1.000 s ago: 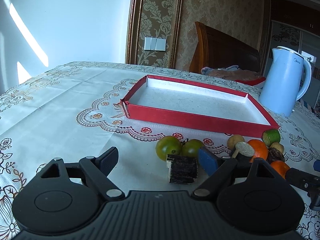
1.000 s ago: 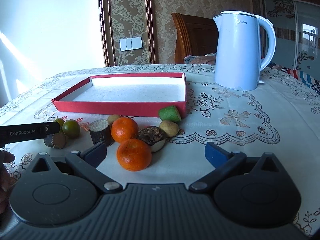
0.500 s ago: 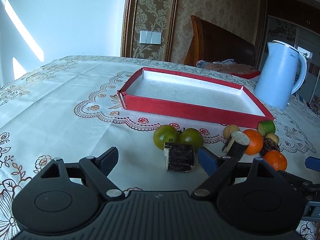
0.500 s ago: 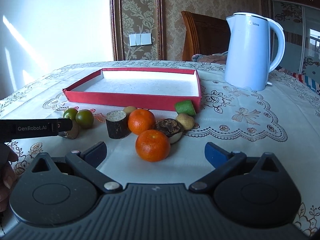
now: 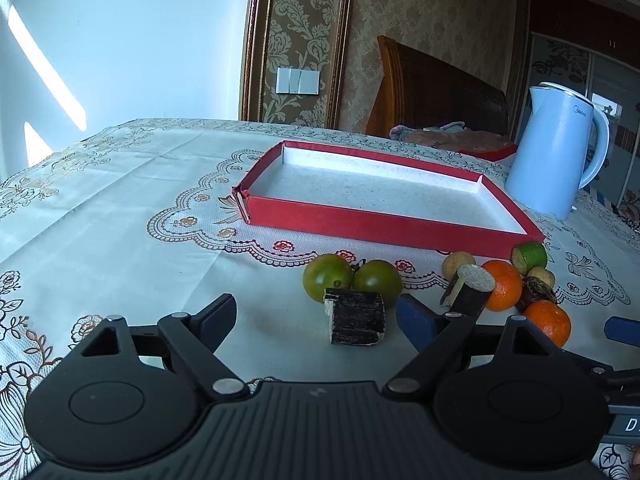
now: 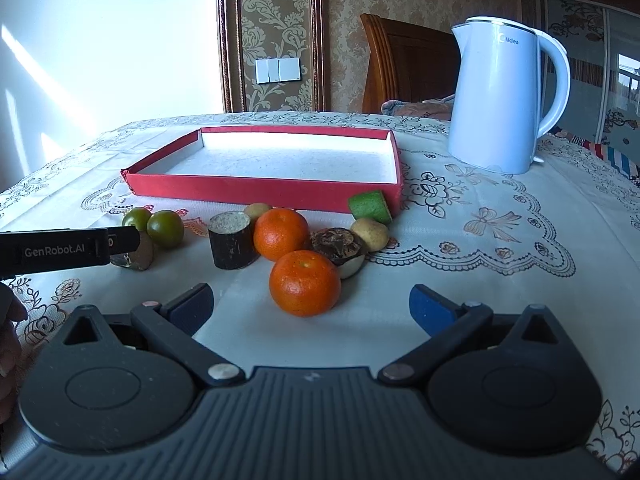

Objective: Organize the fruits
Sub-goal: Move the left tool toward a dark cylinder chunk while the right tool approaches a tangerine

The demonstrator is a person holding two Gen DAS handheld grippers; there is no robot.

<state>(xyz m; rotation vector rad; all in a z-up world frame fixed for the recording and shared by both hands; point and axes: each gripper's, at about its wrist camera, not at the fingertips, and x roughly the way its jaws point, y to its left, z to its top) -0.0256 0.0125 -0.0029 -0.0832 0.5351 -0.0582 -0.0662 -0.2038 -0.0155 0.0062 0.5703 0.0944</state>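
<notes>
Both grippers have edged back from the fruit, jaws spread wide (holding nothing); only the right view shows the left gripper (image 6: 120, 240) beside the sugarcane piece (image 6: 138, 256).

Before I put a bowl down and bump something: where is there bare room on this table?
The red tray holds nothing. Bare tablecloth spreads left of the tray, and more lies right of the fruit, before the kettle. It is crowded along the tray's near wall: green tomatoes, oranges, cane pieces.

Both tongs are now closer to the fruit: the left tongs (image 5: 316, 320) near the dark block (image 5: 355, 317), the right tongs (image 6: 311, 309) near the front orange (image 6: 305, 283).
</notes>
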